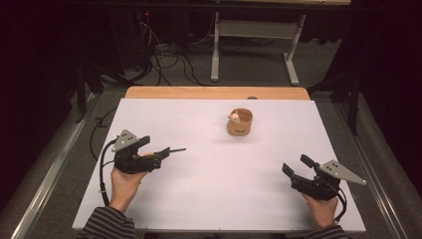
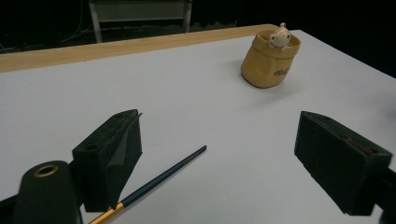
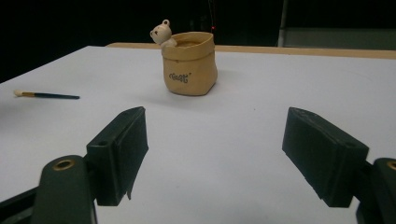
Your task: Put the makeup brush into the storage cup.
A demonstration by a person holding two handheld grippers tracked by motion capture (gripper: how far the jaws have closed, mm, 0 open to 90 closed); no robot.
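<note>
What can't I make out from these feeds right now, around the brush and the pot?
- Brush: left gripper view, its bristle end is cut off by the bottom edge.
- Pot: right gripper view, its inside is hidden by its own rim.
- Pot lettering: high view, too small to read.

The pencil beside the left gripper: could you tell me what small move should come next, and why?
Probably shift the left gripper sideways to straddle the pencil, then close. Its jaws stand open, and the pencil lies flat on the table near one jaw, ungripped.
</note>
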